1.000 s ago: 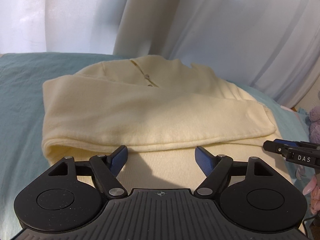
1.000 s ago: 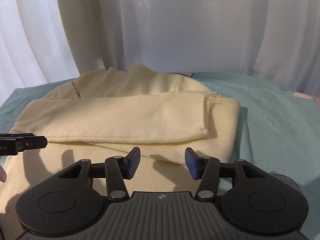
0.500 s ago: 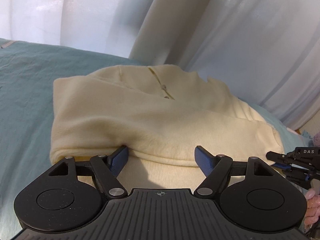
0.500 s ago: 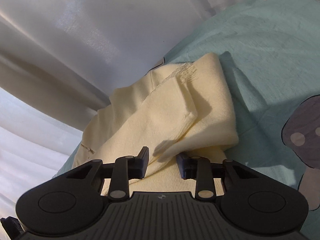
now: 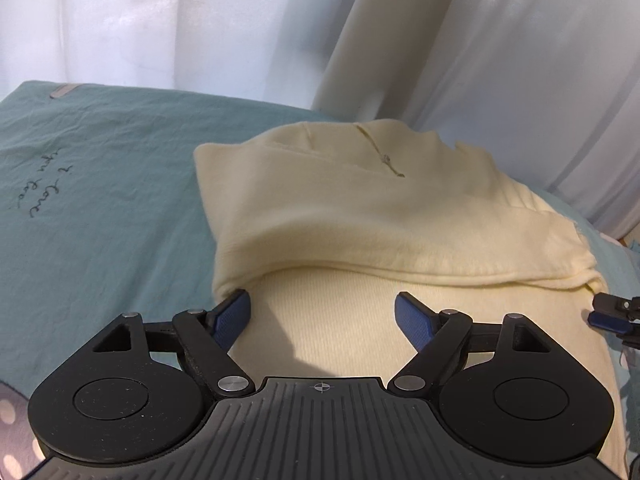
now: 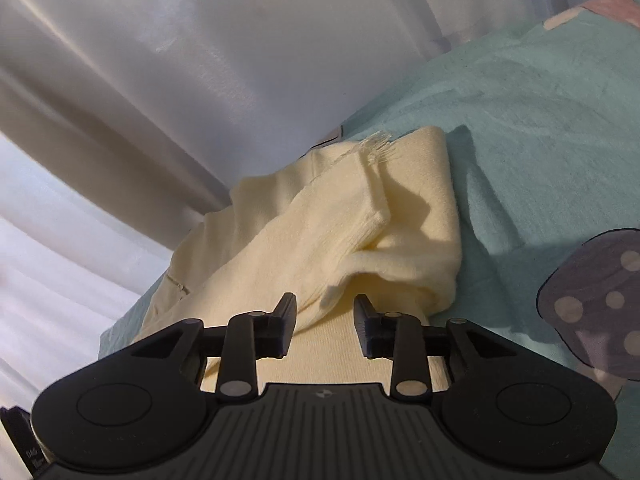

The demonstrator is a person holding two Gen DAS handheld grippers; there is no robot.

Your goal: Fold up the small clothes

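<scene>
Cream sweater (image 5: 360, 216) lies under both opening tongs (image 5: 322, 314), unpinched.

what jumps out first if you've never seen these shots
The cream sweater dominates both views, lying partly folded on a teal bedsheet with white curtains behind. The left tongs stand wide over its near part, jaws opening, nothing pinched. The right tongs sit at the sweater's other side by a purple mushroom print, jaws opening with a fold of fabric between them.
</scene>
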